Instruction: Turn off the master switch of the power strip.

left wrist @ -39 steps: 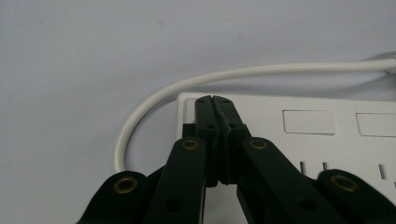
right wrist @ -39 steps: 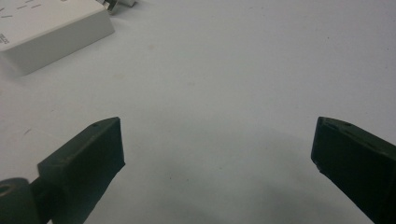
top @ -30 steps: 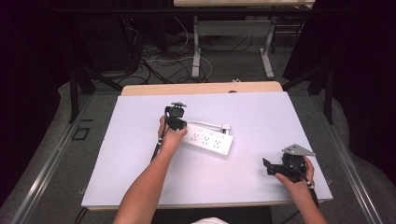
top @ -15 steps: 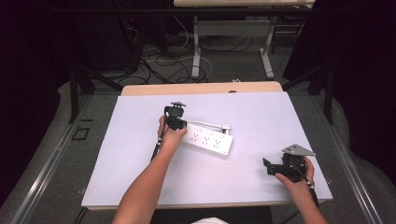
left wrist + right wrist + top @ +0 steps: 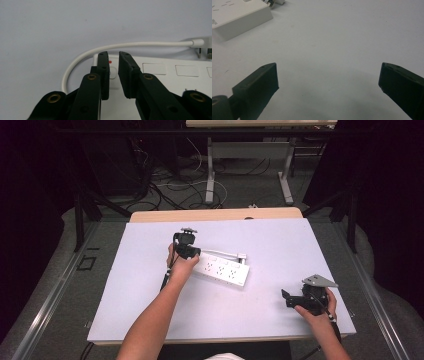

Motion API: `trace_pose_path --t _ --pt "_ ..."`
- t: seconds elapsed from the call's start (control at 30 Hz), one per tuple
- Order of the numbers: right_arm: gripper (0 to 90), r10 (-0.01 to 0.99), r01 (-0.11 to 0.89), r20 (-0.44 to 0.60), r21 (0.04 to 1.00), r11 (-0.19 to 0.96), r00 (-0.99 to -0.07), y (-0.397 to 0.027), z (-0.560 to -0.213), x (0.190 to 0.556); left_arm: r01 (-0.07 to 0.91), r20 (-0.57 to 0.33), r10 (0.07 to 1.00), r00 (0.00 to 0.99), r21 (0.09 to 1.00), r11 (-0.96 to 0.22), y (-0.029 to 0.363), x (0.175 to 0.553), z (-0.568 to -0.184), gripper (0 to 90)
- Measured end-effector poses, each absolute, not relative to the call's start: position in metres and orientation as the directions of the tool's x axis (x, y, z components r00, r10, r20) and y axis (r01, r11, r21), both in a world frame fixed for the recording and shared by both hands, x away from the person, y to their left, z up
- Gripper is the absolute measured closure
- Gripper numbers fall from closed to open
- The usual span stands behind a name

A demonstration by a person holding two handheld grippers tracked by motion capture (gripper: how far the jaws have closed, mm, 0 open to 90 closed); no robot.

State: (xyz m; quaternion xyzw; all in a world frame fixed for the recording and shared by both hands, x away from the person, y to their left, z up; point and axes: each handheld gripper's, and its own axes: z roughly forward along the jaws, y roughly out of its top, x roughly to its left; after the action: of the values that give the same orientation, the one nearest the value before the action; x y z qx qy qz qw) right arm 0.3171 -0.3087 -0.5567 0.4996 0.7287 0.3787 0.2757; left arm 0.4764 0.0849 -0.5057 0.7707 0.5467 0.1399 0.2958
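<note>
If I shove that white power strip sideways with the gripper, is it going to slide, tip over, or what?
The power strip lies flat and low on the smooth white table, so it would probably slide rather than tip. Its rigid boxy body looks unlikely to flex. Its white cord curves loosely beside it and would likely trail and bend, perhaps swinging the strip around a little.

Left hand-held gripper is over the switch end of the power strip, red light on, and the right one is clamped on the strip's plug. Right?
Not quite. The right hand-held gripper holds nothing: the right gripper view shows its jaws wide apart over bare table, off to the side of the power strip. The left hand-held gripper is at the switch end, red light on.
</note>
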Motion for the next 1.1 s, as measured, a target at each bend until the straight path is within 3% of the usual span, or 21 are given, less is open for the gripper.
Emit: trace_pose_path --t 0.5,1.1 --pt "2.1 0.937 0.518 -0.026 0.827 0.216 -0.349 -0.309 -0.557 0.317 0.746 -0.148 0.907 0.394 0.628 -0.222 0.086 0.468 -0.497 69.7" --pt "2.1 0.935 0.512 -0.027 0.831 0.218 -0.355 -0.310 -0.557 0.318 0.729 -0.145 0.896 0.419 0.642 -0.238 0.086 0.458 -0.491 46.7"
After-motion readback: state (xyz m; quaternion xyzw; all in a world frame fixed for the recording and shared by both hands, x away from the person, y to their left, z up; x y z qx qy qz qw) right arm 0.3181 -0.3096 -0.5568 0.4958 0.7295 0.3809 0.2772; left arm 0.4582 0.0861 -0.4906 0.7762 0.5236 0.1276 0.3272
